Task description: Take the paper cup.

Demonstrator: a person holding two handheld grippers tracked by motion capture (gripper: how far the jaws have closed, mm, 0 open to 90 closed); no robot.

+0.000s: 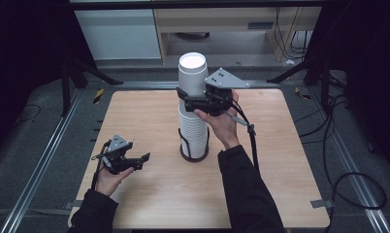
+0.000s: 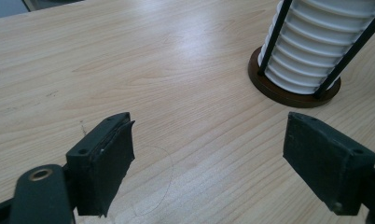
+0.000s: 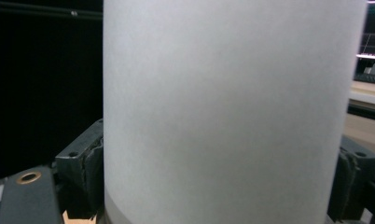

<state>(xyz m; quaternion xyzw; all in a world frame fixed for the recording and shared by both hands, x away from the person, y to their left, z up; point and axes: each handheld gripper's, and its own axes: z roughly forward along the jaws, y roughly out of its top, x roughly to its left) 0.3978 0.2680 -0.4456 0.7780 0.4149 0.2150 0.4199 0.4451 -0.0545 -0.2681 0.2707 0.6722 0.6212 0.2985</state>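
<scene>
A tall stack of white paper cups [image 1: 193, 131] stands in a black wire holder with a dark round base [image 1: 193, 156] near the middle of the wooden table. My right gripper [image 1: 190, 99] is shut on the top white cup [image 1: 193, 73], lifted partly out of the stack. The same cup [image 3: 227, 112] spans the right gripper view, with a pad [image 3: 85, 172] pressed on either side. My left gripper [image 1: 142, 162] rests low at the table's left front, open with nothing between its pads [image 2: 104, 163]. Beyond it stand the ribbed stack [image 2: 316, 51] and the base [image 2: 293, 93].
The light wooden table [image 1: 144, 116] has bare surface all around the holder. Black cables trail on the grey floor at the right [image 1: 343, 145]. Metal rails run along both sides of the table, and a pale cabinet [image 1: 120, 34] stands at the back.
</scene>
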